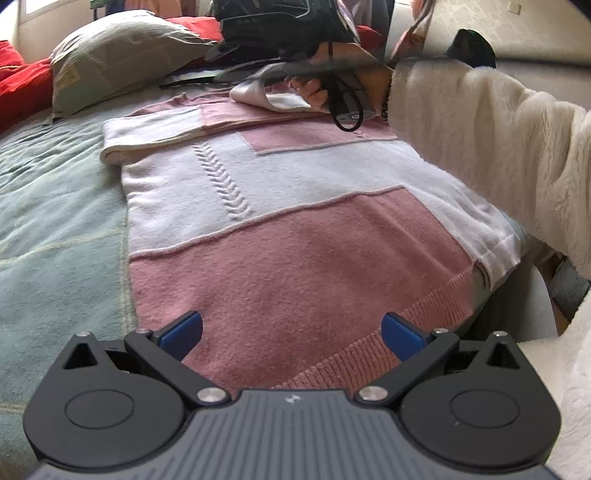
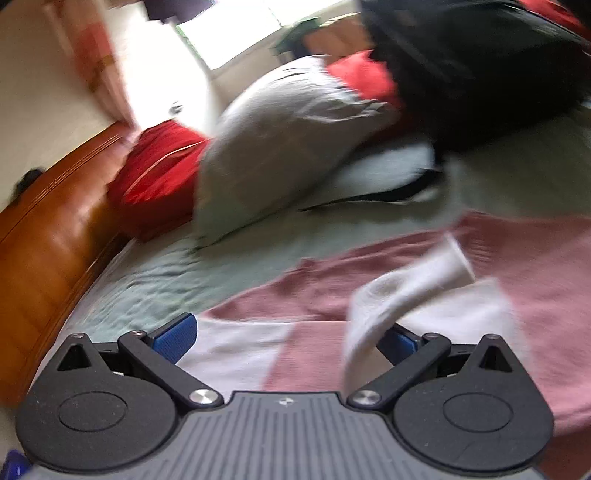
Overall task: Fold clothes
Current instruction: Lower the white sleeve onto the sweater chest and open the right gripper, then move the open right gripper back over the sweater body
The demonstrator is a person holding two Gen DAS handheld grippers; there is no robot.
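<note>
A pink and white knit sweater [image 1: 295, 229] lies flat on the bed, its ribbed hem nearest me. One sleeve [image 1: 155, 136] is folded across the chest. My left gripper [image 1: 291, 332] hovers open just above the hem with nothing between its fingers. At the far end a hand [image 1: 314, 92] in a white fleece sleeve [image 1: 480, 155] holds the other gripper by the collar. In the blurred right wrist view, my right gripper [image 2: 286, 339] is open over the sweater [image 2: 535, 288]. A white cuff [image 2: 391, 291] hangs loose against the right finger.
A grey-green pillow [image 1: 122, 55] and red bedding [image 1: 22, 85] lie at the head of the bed, with a black bag [image 1: 273, 22] behind the collar. The teal bedspread [image 1: 55, 206] extends left of the sweater. A wooden bed frame [image 2: 48, 229] runs along the left.
</note>
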